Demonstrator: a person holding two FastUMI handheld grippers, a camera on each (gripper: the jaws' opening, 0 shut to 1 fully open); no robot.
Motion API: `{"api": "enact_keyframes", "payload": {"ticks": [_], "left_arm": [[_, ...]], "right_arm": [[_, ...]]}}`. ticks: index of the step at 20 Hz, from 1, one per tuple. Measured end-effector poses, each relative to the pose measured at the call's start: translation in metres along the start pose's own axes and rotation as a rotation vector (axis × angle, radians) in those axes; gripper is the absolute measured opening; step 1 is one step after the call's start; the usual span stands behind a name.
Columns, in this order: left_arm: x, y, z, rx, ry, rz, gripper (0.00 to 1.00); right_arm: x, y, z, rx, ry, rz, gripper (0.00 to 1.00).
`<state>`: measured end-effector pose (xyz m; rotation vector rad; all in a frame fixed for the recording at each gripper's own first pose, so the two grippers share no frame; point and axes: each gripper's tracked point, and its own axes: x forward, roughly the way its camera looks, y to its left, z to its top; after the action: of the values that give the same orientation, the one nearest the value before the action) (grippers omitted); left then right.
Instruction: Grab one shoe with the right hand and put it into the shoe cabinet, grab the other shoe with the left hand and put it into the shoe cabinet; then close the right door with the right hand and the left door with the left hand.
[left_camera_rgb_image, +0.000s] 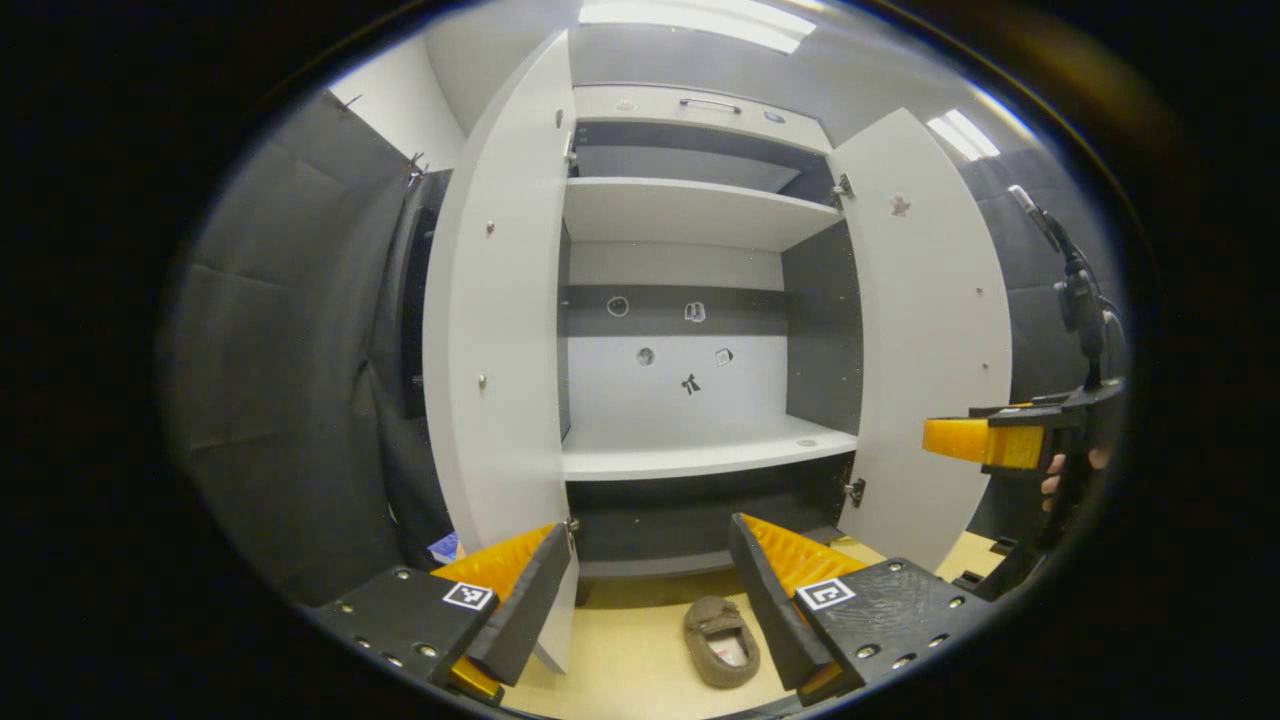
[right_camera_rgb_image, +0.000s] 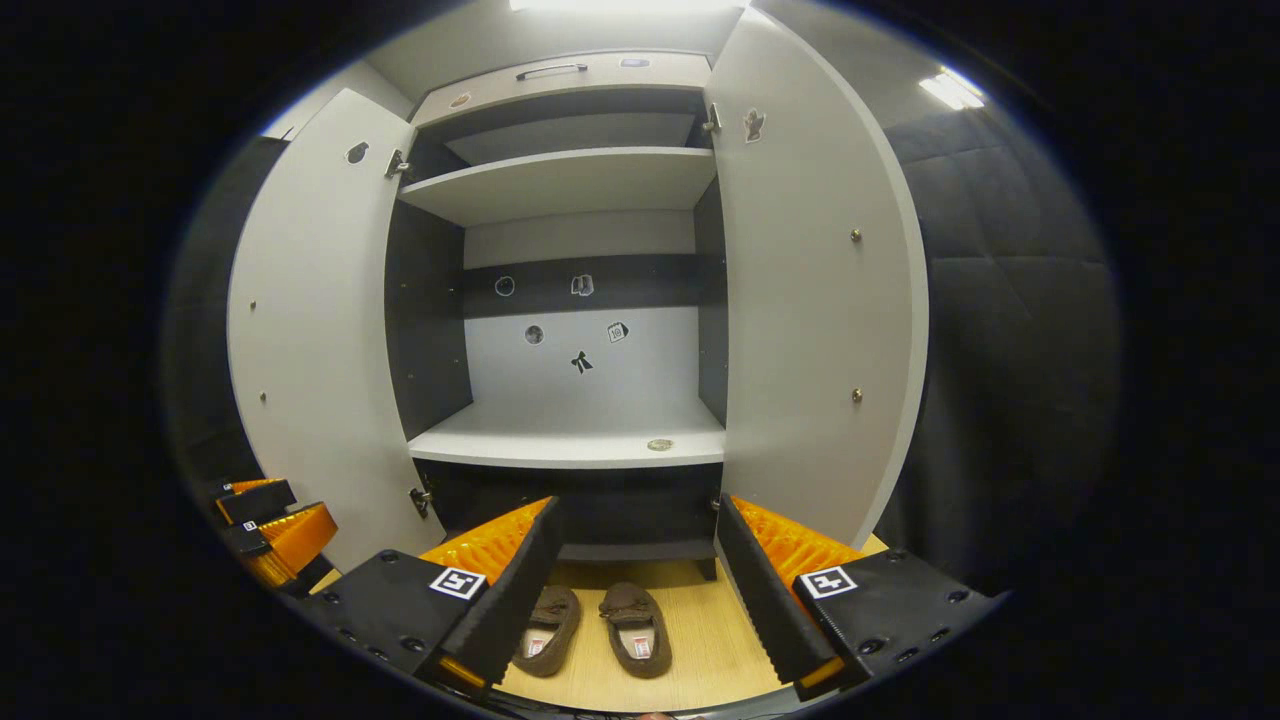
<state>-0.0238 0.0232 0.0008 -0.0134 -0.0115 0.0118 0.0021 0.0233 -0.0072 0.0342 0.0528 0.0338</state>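
The shoe cabinet (right_camera_rgb_image: 580, 300) stands with both doors swung wide, and everything else sits in relation to it. In the right gripper view, a pair of brown slippers lies side by side on the wooden floor (right_camera_rgb_image: 700, 630) just in front of the cabinet's base: the left slipper (right_camera_rgb_image: 548, 630) and the right slipper (right_camera_rgb_image: 634, 628), toes pointing toward the cabinet. The right gripper (right_camera_rgb_image: 635, 575) hangs above them with its fingers (right_camera_rgb_image: 500, 600) spread wide and nothing between them. The same view catches the left gripper off beside the cabinet's left door (right_camera_rgb_image: 320, 330), low at the edge. The right door (right_camera_rgb_image: 820, 300) stands open on the other side. The left gripper view faces the cabinet (left_camera_rgb_image: 690, 330) from farther left and takes in one slipper (left_camera_rgb_image: 720, 640) on the floor before the cabinet, seen between the fingers of the left gripper (left_camera_rgb_image: 650, 590), which are also wide apart and empty. Here the right gripper (left_camera_rgb_image: 975, 440) appears beside the cabinet's right door (left_camera_rgb_image: 930, 340), held by a hand (left_camera_rgb_image: 1070, 470). The middle shelf (right_camera_rgb_image: 570, 440) inside the cabinet holds no shoes.
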Motion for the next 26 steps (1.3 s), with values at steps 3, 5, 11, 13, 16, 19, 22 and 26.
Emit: {"api": "enact_keyframes", "payload": {"ticks": [3,5,11,13,16,19,22,26], "left_arm": [[-0.004,0.005,-0.003,0.010,-0.001,-0.001,0.93],[-0.005,0.008,-0.007,0.004,0.005,0.000,0.97],[-0.011,0.014,-0.015,-0.033,0.021,0.024,0.97],[-0.013,0.014,-0.015,-0.029,0.020,0.025,0.97],[-0.018,0.016,-0.020,-0.019,0.045,0.028,0.93],[-0.023,0.018,-0.017,-0.021,0.062,0.015,0.93],[-0.017,0.012,-0.016,0.016,0.072,-0.020,0.98],[0.001,-0.003,-0.019,-0.011,0.111,-0.039,0.93]], "right_arm": [[0.002,-0.005,0.001,0.001,-0.001,-0.020,0.98],[0.003,-0.006,0.001,0.002,0.004,-0.025,0.98],[0.016,0.016,-0.001,-0.026,0.034,0.067,0.96],[0.026,0.024,-0.008,-0.055,0.057,0.089,0.96],[0.043,0.035,-0.020,-0.043,0.106,0.125,0.96],[0.060,0.037,-0.032,0.003,0.165,0.132,0.96],[0.076,0.033,-0.054,-0.010,0.231,0.122,0.96],[0.087,0.037,-0.106,0.002,0.358,0.150,0.96]]}}
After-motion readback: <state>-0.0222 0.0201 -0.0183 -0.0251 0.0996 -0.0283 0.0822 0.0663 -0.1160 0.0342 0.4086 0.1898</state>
